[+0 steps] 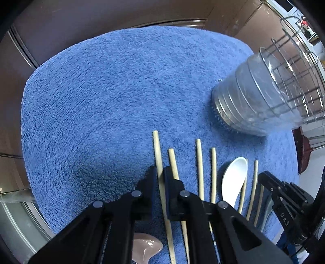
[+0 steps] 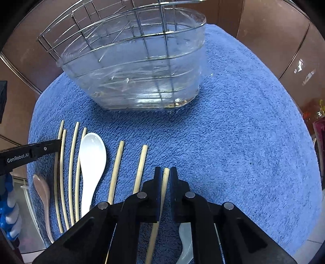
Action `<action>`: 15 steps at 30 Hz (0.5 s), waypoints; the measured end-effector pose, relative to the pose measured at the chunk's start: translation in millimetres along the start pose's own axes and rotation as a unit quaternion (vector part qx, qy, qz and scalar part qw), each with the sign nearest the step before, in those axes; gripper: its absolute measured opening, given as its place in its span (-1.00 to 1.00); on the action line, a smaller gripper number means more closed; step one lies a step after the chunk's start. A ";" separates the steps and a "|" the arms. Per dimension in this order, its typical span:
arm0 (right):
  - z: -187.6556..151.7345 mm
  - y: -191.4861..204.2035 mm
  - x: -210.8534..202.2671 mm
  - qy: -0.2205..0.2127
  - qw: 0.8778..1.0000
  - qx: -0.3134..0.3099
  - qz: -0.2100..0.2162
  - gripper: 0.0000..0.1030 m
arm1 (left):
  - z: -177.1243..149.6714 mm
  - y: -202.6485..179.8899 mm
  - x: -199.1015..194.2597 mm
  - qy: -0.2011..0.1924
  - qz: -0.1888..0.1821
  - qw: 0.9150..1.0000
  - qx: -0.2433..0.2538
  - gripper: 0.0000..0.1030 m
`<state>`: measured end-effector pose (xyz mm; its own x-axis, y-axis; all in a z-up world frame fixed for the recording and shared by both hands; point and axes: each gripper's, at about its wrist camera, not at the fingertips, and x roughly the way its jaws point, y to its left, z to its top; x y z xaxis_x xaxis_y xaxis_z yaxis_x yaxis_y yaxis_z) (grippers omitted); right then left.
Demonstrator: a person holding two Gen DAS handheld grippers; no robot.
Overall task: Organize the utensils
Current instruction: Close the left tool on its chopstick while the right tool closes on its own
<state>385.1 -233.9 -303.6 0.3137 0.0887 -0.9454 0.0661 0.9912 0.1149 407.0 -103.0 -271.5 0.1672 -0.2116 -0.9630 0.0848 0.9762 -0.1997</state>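
Note:
Several bamboo chopsticks lie side by side on a blue towel, with a white spoon among them and a pink spoon at the near edge. My left gripper is shut on the leftmost chopstick. In the right wrist view my right gripper is shut on the rightmost chopstick; the white spoon, the pink spoon and the left gripper show at the left. A clear spoon lies partly hidden under the right gripper.
A clear plastic utensil holder in a wire rack stands on the towel's far side; it also shows at the right in the left wrist view. Brown cabinet fronts surround the towel.

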 end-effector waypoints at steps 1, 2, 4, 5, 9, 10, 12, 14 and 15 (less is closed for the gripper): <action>-1.0 0.4 -1.8 -0.004 1.000 0.007 0.004 -0.89 | -0.9 0.4 -1.1 -0.004 0.000 1.000 -0.001 -0.87; -1.7 -0.1 -4.2 -0.008 1.000 0.016 0.011 -0.90 | -2.5 1.7 -3.6 -0.008 -0.006 1.000 -0.003 -0.88; -3.4 -4.1 -12.8 -0.019 0.999 0.032 0.027 -0.90 | -10.6 8.4 -15.0 -0.023 -0.011 1.000 -0.001 -0.88; -3.9 -7.7 -22.4 -0.025 0.998 0.037 0.036 -0.90 | -13.9 10.6 -22.2 -0.033 -0.010 0.999 0.002 -0.88; -15.5 -6.7 -52.7 -0.057 0.996 0.046 0.060 -0.90 | -28.2 5.7 -51.7 -0.072 -0.010 0.997 0.012 -0.89; -20.0 -6.0 -61.1 -0.066 0.994 0.045 0.068 -0.90 | -34.0 4.3 -62.4 -0.087 -0.015 0.996 0.016 -0.89; -31.0 -5.3 -80.0 -0.089 0.992 0.039 0.080 -0.90 | -46.2 5.7 -79.9 -0.112 -0.018 0.993 0.021 -0.90; -46.6 -8.2 -102.2 -0.115 0.988 0.035 0.100 -0.90 | -55.4 7.8 -95.7 -0.139 -0.029 0.990 0.025 -0.90; -49.4 -11.1 -110.7 -0.124 0.986 0.034 0.103 -0.90 | -60.6 7.0 -103.6 -0.150 -0.032 0.988 0.027 -0.90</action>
<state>302.8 -249.9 -215.3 0.5481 0.2533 -0.7971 0.0366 0.9449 0.3254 330.8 -71.4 -184.1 0.4420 -0.2856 -0.8503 0.1562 0.9580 -0.2405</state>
